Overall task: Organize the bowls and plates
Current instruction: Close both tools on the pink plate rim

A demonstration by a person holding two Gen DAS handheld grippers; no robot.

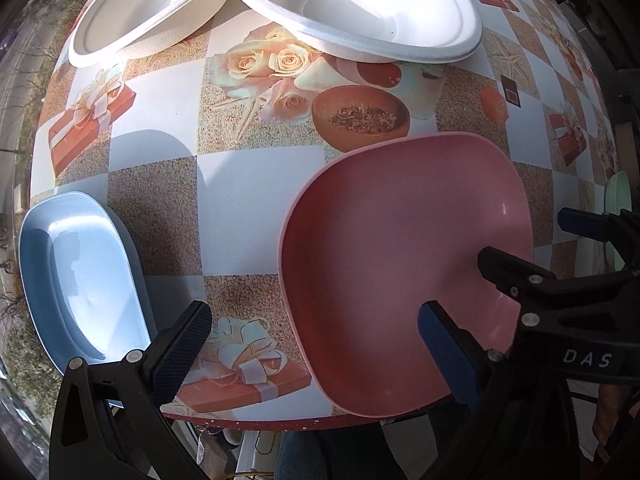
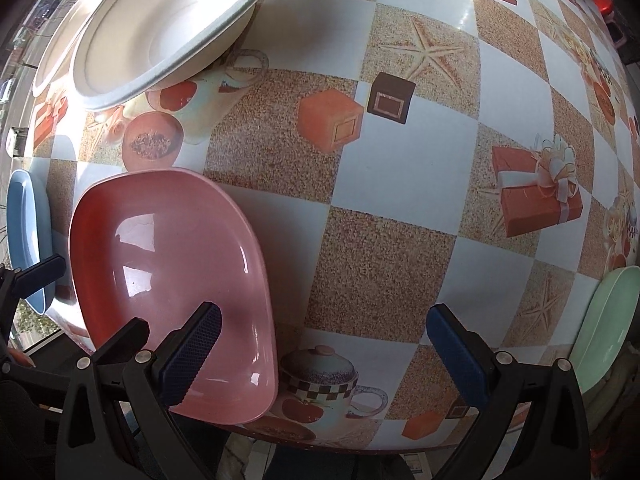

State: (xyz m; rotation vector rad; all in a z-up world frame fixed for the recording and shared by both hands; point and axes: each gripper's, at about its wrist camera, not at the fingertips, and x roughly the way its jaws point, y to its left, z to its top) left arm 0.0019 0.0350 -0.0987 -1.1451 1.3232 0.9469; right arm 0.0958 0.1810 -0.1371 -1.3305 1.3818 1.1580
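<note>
A pink square plate [image 1: 404,256] lies at the table's near edge; it also shows in the right wrist view [image 2: 168,280]. A light blue plate [image 1: 84,276] lies to its left, also at the left edge of the right wrist view [image 2: 26,224]. Two white paper plates [image 1: 352,8] [image 1: 148,8] lie at the far side. A mint green plate [image 2: 604,328] lies at the right edge. My left gripper [image 1: 316,344] is open, its right finger over the pink plate's near rim. My right gripper [image 2: 324,352] is open and empty, its left finger over the pink plate.
The table [image 2: 400,184] wears a checkered cloth printed with gift boxes, roses and starfish. Its near edge [image 1: 280,424] runs just past my fingers. The right gripper's body [image 1: 576,308] shows at the right of the left wrist view.
</note>
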